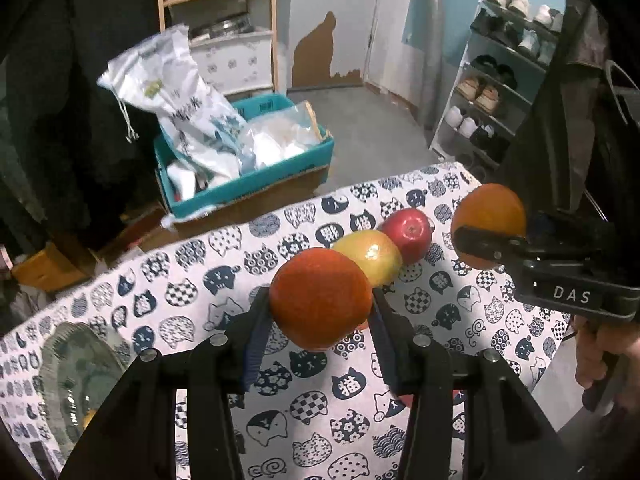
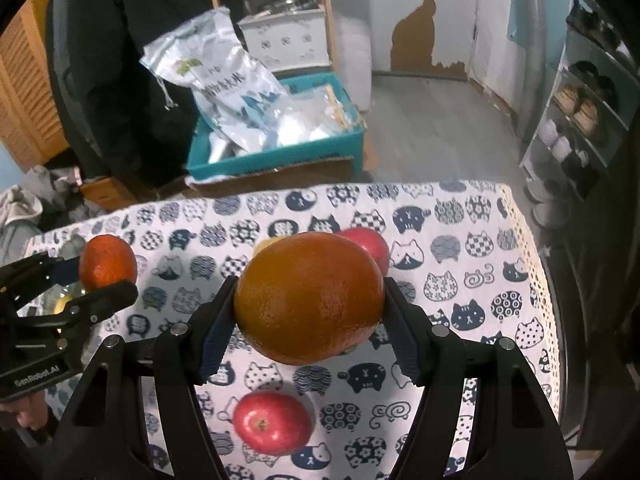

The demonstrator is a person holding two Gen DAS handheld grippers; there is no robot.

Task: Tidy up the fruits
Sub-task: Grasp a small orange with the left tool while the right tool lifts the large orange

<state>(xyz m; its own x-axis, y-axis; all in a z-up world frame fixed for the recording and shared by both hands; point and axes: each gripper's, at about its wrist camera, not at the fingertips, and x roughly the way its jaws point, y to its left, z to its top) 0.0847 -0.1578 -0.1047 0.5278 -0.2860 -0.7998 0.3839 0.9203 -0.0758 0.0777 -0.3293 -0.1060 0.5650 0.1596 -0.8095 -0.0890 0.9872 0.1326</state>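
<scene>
right tongs [image 2: 310, 316] body reads "das", left tongs [image 1: 320, 312] body reads "genrobot.ai"; the white bag [image 1: 180, 96] in the teal crate [image 1: 256, 180] has print too blurred to read. left tongs clamped on a deep reddish orange [image 1: 320, 298], right tongs clamped on a bigger, paler orange [image 2: 308, 296], both held above the cat-print bench [image 2: 460, 248]. on the bench lie a yellow-green apple [image 1: 370, 256] touching a red apple [image 1: 408, 234], plus another red apple [image 2: 272, 422] nearer; glass plate [image 1: 76, 376] at left edge.
</scene>
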